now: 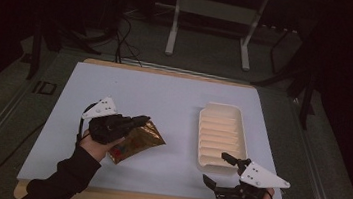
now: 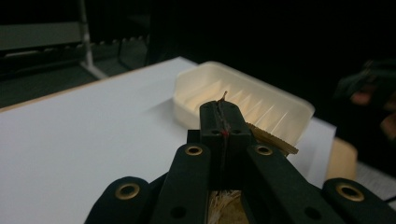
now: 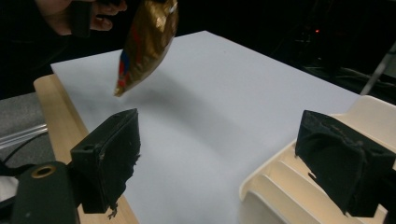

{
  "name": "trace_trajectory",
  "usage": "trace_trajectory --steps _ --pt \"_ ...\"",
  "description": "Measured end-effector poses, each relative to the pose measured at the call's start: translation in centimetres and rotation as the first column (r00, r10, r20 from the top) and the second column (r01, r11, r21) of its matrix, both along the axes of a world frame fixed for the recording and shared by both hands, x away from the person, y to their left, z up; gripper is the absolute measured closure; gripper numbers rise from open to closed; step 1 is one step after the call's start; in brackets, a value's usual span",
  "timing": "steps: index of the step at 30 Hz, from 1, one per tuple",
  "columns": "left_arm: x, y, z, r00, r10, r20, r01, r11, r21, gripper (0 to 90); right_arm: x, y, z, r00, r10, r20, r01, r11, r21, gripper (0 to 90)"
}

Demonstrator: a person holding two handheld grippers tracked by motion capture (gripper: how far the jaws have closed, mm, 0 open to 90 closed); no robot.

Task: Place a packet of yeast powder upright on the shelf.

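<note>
Above the white table (image 1: pixel 174 99), left fingers (image 2: pixel 232 122) pinch the gold packet (image 1: pixel 141 138).

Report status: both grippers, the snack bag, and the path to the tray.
Left gripper shut on gold snack bag, bag lifted off the table. Right gripper open, holding nothing, beside ridged cream tray. White tabletop between bag and tray bare.

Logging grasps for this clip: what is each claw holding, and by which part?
Left claw is shut on the gold snack bag, pinching its top edge so it hangs above the table. Right claw is open, holding nothing.
</note>
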State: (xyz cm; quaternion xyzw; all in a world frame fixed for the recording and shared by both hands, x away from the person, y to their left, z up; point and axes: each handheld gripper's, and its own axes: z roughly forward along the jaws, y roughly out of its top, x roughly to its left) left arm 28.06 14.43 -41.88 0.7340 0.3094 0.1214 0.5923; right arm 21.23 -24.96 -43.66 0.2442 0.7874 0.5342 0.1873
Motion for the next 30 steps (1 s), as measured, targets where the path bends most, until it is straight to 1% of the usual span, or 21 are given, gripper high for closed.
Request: trace_trajectory --steps 2,4,5,6,8,9,10,11,13,14,16,18,19,20,21,23,25,26,28,29,30 --pt "-0.1 -0.4 0.1 0.9999 -0.009 0.012 0.010 0.9989 -0.045 90.0 0.1 0.6 0.3 0.9994 0.029 -0.019 -0.029 0.9996 -0.005 14.7" --pt "-0.1 -0.9 0.1 0.9997 -0.022 0.005 0.022 0.9955 -0.093 90.0 0.1 1.1 0.5 0.9986 0.043 -0.031 -0.043 0.9990 -0.011 14.7" --pt "-0.1 -1.2 0.1 0.9996 -0.030 0.004 0.030 0.9923 -0.120 90.0 0.1 1.1 0.5 0.9986 0.043 -0.031 -0.043 0.9990 -0.011 14.7" --pt "0.0 -1.7 0.1 0.9987 -0.050 0.005 0.051 0.9865 -0.156 90.0 0.2 1.7 0.7 0.9959 0.083 -0.036 -0.084 0.9964 -0.012 14.6" --pt "0.0 -2.0 0.1 0.9982 -0.060 0.010 0.061 0.9831 -0.173 90.0 0.3 2.1 1.0 0.9947 0.103 -0.009 -0.103 0.9947 -0.007 14.3" --pt "-0.1 -2.7 0.3 0.9973 -0.067 0.030 0.071 0.9825 -0.172 90.0 0.5 2.4 1.2 0.9932 0.116 -0.011 -0.116 0.9932 0.004 13.8" --pt "-0.2 -3.0 0.4 0.9967 -0.074 0.032 0.079 0.9782 -0.192 90.0 0.6 2.6 1.4 0.9932 0.116 -0.010 -0.116 0.9932 0.008 13.8" --pt "-0.2 -3.0 0.4 0.9967 -0.074 0.032 0.079 0.9782 -0.192 90.0 0.6 2.6 1.4 0.9932 0.116 -0.010 -0.116 0.9932 0.008 13.8" --pt "-0.3 -3.7 0.5 0.9955 -0.083 0.046 0.091 0.9720 -0.217 90.0 1.1 3.2 1.8 0.9925 0.118 -0.033 -0.118 0.9929 -0.010 14.7" --pt "-0.5 -4.2 0.7 0.9935 -0.098 0.058 0.110 0.9595 -0.259 90.0 1.4 3.7 2.3 0.9905 0.125 -0.057 -0.125 0.9922 0.002 13.7" --pt "-0.6 -4.8 0.8 0.9914 -0.106 0.076 0.124 0.9489 -0.290 90.0 1.8 4.2 2.6 0.9879 0.127 -0.090 -0.125 0.9919 0.022 12.3" --pt "-0.7 -5.0 0.8 0.9911 -0.107 0.079 0.126 0.9454 -0.301 90.0 2.1 4.5 2.8 0.9854 0.131 -0.109 -0.127 0.9911 0.040 12.0" --pt "-0.7 -5.5 0.9 0.9889 -0.116 0.092 0.138 0.9460 -0.293 90.0 2.5 4.9 3.0 0.9819 0.138 -0.129 -0.128 0.9881 0.086 10.6" --pt "-0.7 -5.5 0.9 0.9889 -0.116 0.092 0.138 0.9460 -0.293 90.0 2.5 4.9 3.0 0.9819 0.138 -0.129 -0.128 0.9881 0.086 10.6" --pt "-0.7 -5.7 0.9 0.9886 -0.119 0.091 0.142 0.9416 -0.305 90.0 2.8 5.4 3.1 0.9780 0.144 -0.151 -0.130 0.9866 0.099 10.5" --pt "-0.7 -6.1 0.9 0.9881 -0.128 0.085 0.149 0.9376 -0.314 90.0 3.0 5.9 3.1 0.9783 0.139 -0.153 -0.125 0.9870 0.101 10.3" --pt "-0.7 -6.3 0.9 0.9866 -0.140 0.085 0.161 0.9263 -0.341 90.0 3.2 6.3 3.0 0.9809 0.123 -0.151 -0.111 0.9905 0.081 10.3" --pt "-0.8 -6.4 0.9 0.9861 -0.140 0.090 0.162 0.9255 -0.342 90.0 3.2 6.3 3.0 0.9809 0.123 -0.151 -0.111 0.9905 0.081 10.3" --pt "-0.7 -6.5 0.9 0.9842 -0.155 0.086 0.176 0.9143 -0.365 90.0 3.4 6.7 2.9 0.9827 0.103 -0.153 -0.094 0.9932 0.068 16.3" --pt "-0.8 -6.6 0.9 0.9848 -0.149 0.090 0.171 0.9140 -0.368 90.0 3.4 6.7 2.9 0.9827 0.103 -0.153 -0.094 0.9932 0.068 16.3" --pt "-0.8 -6.6 0.8 0.9840 -0.153 0.091 0.176 0.9127 -0.369 90.0 3.6 7.0 2.9 0.9823 0.095 -0.162 -0.086 0.9946 0.058 26.9"
